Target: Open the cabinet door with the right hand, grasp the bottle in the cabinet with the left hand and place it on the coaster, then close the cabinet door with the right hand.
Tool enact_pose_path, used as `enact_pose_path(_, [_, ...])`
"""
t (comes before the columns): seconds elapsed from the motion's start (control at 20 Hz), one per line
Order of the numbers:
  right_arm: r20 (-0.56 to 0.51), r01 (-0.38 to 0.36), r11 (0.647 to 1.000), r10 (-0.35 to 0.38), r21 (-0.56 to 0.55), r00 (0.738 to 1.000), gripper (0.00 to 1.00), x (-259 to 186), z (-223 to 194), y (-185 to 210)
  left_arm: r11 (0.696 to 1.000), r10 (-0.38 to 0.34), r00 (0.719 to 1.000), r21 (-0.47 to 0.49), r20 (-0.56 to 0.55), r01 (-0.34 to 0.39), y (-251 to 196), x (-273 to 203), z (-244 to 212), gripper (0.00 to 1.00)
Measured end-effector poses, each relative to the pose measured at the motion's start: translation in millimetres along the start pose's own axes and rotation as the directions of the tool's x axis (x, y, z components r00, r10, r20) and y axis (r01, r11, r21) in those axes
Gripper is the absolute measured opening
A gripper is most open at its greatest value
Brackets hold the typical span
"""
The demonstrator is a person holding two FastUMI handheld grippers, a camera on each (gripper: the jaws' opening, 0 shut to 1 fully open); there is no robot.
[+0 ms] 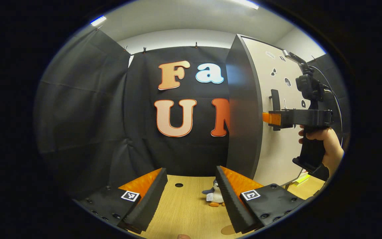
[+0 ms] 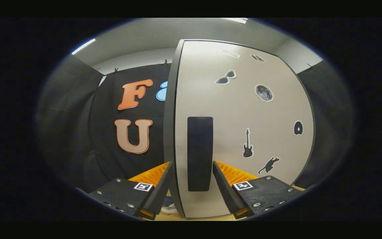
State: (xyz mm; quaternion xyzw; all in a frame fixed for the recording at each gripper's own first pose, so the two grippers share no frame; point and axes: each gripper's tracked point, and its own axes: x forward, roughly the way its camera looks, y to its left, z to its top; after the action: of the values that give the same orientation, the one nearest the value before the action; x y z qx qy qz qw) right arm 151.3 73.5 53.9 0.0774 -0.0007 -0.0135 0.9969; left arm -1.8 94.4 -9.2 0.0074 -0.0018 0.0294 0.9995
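Note:
The cabinet stands at the right on the wooden table, showing a dark side wall and a beige door with small stickers. The door's black vertical handle lies between the fingers of my right gripper. These fingers are open, one on each side, with gaps to the handle. In the left gripper view a hand holds that right gripper at the handle. My left gripper hovers open above the table, holding nothing. A tan round coaster peeks out by its right finger. The bottle is hidden.
A small penguin plush lies on the table beside the cabinet's foot. A round hole sits in the tabletop farther back. Yellow items lie low at the right of the cabinet. Black cloth walls close the booth.

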Motion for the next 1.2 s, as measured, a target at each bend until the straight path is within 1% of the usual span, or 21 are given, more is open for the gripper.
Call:
enact_pose_path(0.05, [-0.006,0.008,1.0,-0.008,-0.004,1.0,0.66,0,-2,0,1.0,-0.006,1.0,-0.002,-0.005,0.006,2,2,-2,0.96])
enact_pose_path(0.15, [0.003,0.021,1.0,-0.021,-0.001,1.0,0.58,0,-2,0,1.0,-0.022,1.0,-0.007,-0.01,0.022,3,7,-5,0.97])
enact_pose_path(0.25, [0.005,0.017,1.0,-0.017,0.013,1.0,0.57,0,-1,-1,0.999,-0.036,0.999,-0.006,-0.015,0.036,6,13,-9,0.96])
enact_pose_path(0.3, [0.002,0.04,0.999,-0.04,0.018,0.999,0.56,-2,-1,-7,0.999,-0.042,0.999,-0.004,-0.017,0.041,7,16,-10,0.96])
enact_pose_path(0.35, [0.004,0.047,0.998,-0.047,0.036,0.999,0.48,-1,0,-11,0.999,-0.045,0.999,-0.003,-0.02,0.045,8,18,-12,0.96])
enact_pose_path(0.4, [-0.001,0.042,0.998,-0.042,0.053,0.999,0.36,-3,-1,-10,0.999,-0.044,0.999,0.0,-0.019,0.044,10,19,-11,0.96])
enact_pose_path(0.5, [-0.002,0.046,0.998,-0.046,0.042,0.999,0.34,-1,-1,-11,1.0,-0.03,1.0,0.001,-0.004,0.03,15,14,-8,0.97])
enact_pose_path(0.65, [0.002,0.059,0.997,-0.059,0.044,0.998,0.24,-3,-1,-12,1.0,-0.006,1.0,-0.012,-0.008,0.006,17,8,-8,0.97])
enact_pose_path(0.8, [0.014,0.04,0.996,-0.042,0.077,0.999,0.17,-6,0,-11,1.0,0.014,1.0,-0.011,-0.01,-0.014,17,-1,-8,0.95])
enact_pose_path(0.85, [0.014,0.032,0.996,-0.033,0.082,0.999,0.17,-7,1,-12,1.0,0.021,1.0,-0.01,-0.012,-0.021,17,-2,-8,0.95])
enact_pose_path(0.9, [0.014,0.024,0.996,-0.026,0.086,1.0,0.16,-9,1,-12,1.0,0.029,1.0,-0.01,-0.012,-0.029,18,-3,-8,0.96])
enact_pose_path(0.95, [0.018,0.016,0.996,-0.018,0.092,1.0,0.19,-13,1,-11,0.999,0.036,0.999,-0.012,-0.01,-0.036,18,-6,-7,0.96])
enact_pose_path(1.0, [0.024,0.01,0.995,-0.012,0.097,1.0,0.16,-18,1,-11,0.999,0.046,0.999,-0.014,-0.007,-0.046,17,-7,-5,0.96])
enact_pose_path(1.1, [0.038,0.002,0.995,-0.006,0.098,0.999,0.16,-29,2,-13,0.998,0.063,0.998,-0.015,-0.003,-0.063,17,-11,-2,0.96])
enact_pose_path(1.15, [0.041,0.0,0.995,-0.004,0.097,0.999,0.14,-35,1,-15,0.998,0.067,0.998,-0.015,0.0,-0.067,15,-15,1,0.96])
enact_pose_path(1.2, [0.044,-0.005,0.995,0.0,0.103,0.999,0.16,-44,1,-17,0.997,0.072,0.997,-0.015,0.002,-0.072,13,-20,2,0.96])
